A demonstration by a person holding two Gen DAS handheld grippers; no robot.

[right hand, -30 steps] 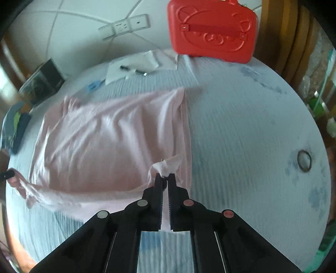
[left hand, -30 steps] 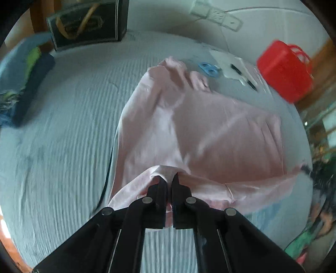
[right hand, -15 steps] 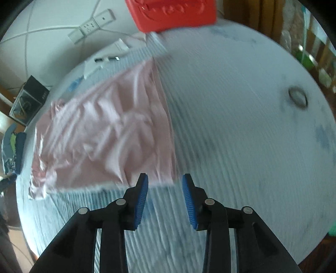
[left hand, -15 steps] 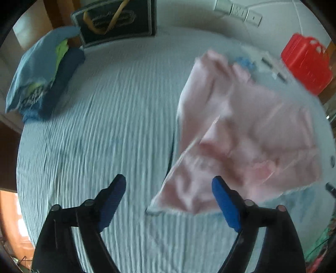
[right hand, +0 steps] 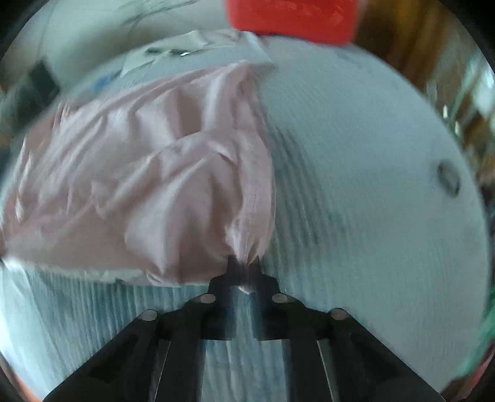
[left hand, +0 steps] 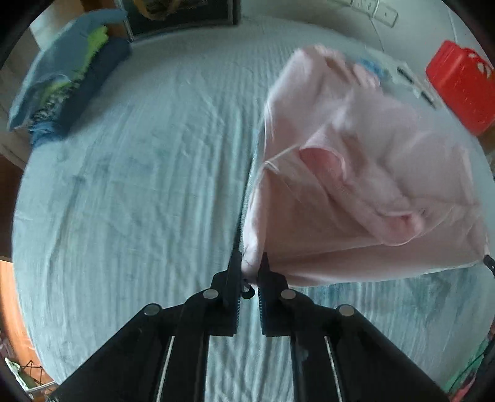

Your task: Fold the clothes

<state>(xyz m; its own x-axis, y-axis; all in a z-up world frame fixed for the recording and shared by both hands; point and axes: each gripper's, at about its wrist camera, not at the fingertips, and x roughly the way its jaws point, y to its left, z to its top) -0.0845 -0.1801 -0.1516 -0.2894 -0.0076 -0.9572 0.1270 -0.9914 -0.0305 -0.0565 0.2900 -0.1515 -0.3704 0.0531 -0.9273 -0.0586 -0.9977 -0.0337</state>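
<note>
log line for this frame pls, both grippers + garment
phase: regrasp for fold | left gripper: closing on near corner of pink shirt | right gripper: shut on shirt hem corner | shirt: bunched on bed sheet

Right wrist view motion-blurred: red case (right hand: pixel 290 18) cut by top edge, papers (right hand: pixel 173 52) at bed's (right hand: pixel 371 185) far edge unreadable. Left view: dark box (left hand: pixel 185 14) cropped at top.

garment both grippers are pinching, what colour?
Pale pink garment, plain, no print visible; clearest in the left wrist view.

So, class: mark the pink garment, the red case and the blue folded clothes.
pink garment (left hand: pixel 355 191), left wrist view, its crumpled middle.
red case (left hand: pixel 458 89), left wrist view, its side.
blue folded clothes (left hand: pixel 62 86), left wrist view, top layer.
</note>
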